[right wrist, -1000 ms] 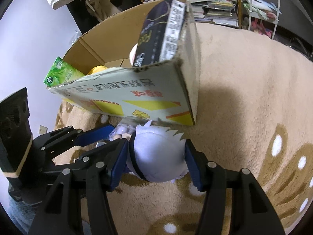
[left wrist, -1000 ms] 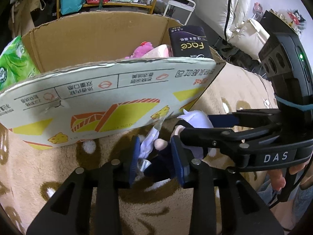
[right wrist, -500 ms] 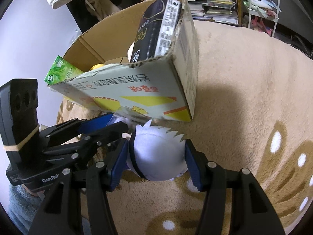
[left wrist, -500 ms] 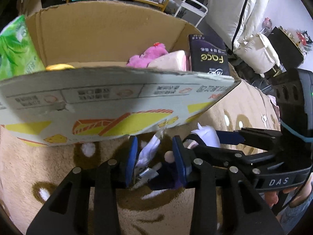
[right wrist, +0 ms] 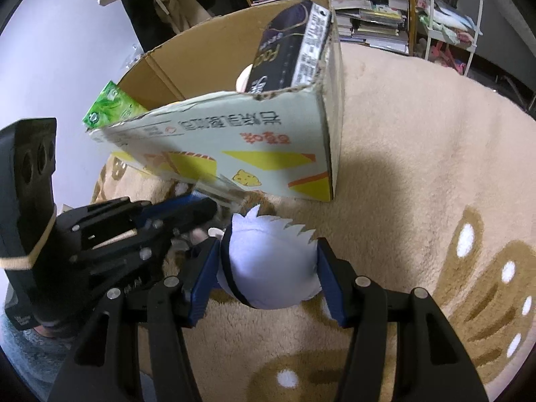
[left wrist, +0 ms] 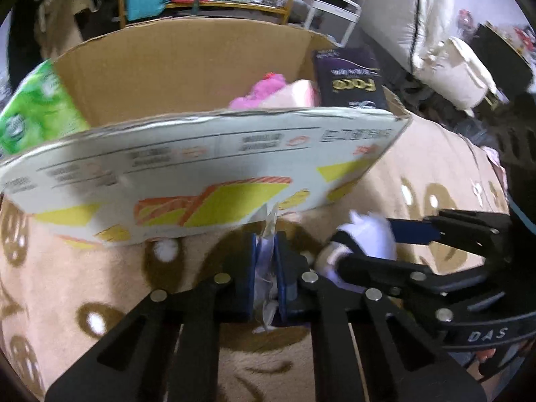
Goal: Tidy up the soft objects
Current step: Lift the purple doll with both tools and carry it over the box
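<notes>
gripping plush doll (right wrist: 268, 268) head between right jaws, left jaws just closed on its wrapper (left wrist: 266, 268)

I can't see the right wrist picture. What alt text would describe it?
Blue-padded jaws of the right gripper clamp a plush doll's pale lavender head on a beige rug. The left gripper reaches in beside it, before an open cardboard box.

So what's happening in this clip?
A person with two handheld grippers is picking up a plush doll off the beige rug, just in front of a cardboard box. The right gripper clamps the doll's white head; the left gripper has just closed on its clear wrapping.
</notes>
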